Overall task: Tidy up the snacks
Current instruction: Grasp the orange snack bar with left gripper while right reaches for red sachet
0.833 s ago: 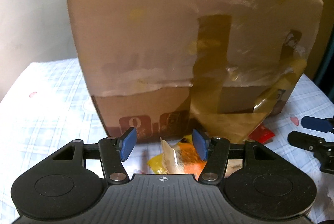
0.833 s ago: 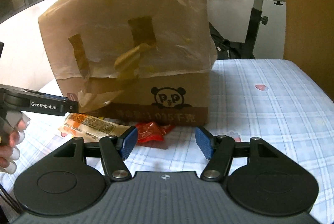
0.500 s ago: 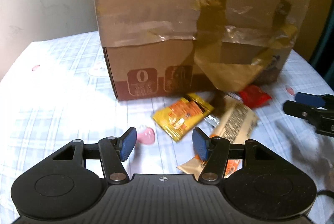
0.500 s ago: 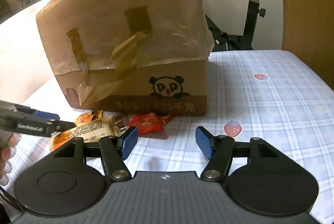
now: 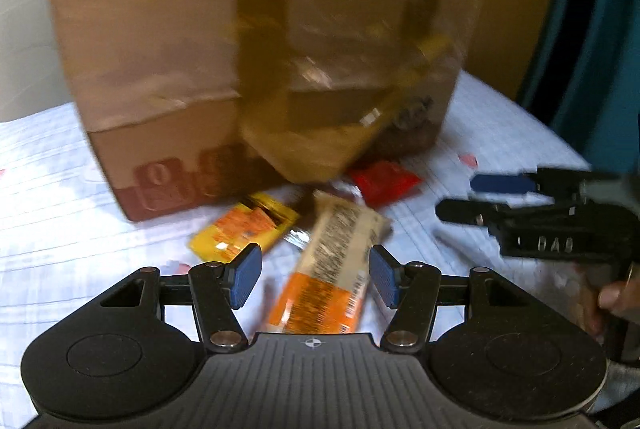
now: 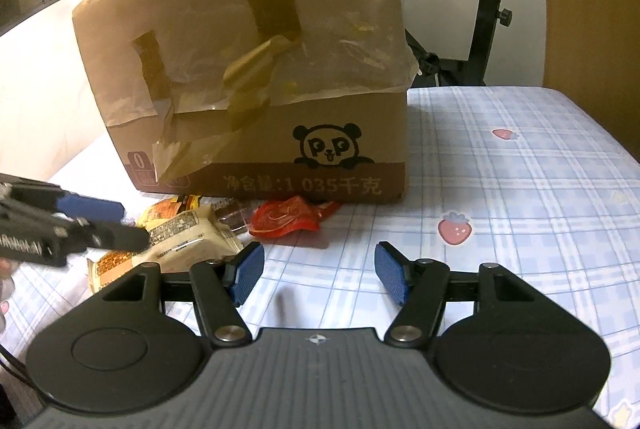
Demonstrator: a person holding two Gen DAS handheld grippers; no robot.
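Note:
A taped cardboard box [image 5: 260, 61] with a panda print [image 6: 328, 149] stands on the checked tablecloth. Snack packets lie in front of it: a yellow-orange packet [image 5: 244, 231], a long beige-and-orange packet [image 5: 332, 269] that also shows in the right wrist view [image 6: 176, 237], and a red packet [image 5: 384, 183] [image 6: 286, 219]. My left gripper [image 5: 316, 275] is open, with the beige-and-orange packet lying between and below its fingertips. My right gripper [image 6: 318, 275] is open and empty over bare cloth, right of the packets. It also shows at the right of the left wrist view [image 5: 480, 195].
The tablecloth [image 6: 520, 189] has strawberry prints and reaches a rounded right edge. An exercise bike [image 6: 492, 13] stands behind the table. A brown panel [image 6: 592, 9] rises at the right. The left wrist view is motion-blurred.
My left gripper has shifted toward the beige-and-orange packet, which now sits between its open fingers. The right gripper has barely moved.

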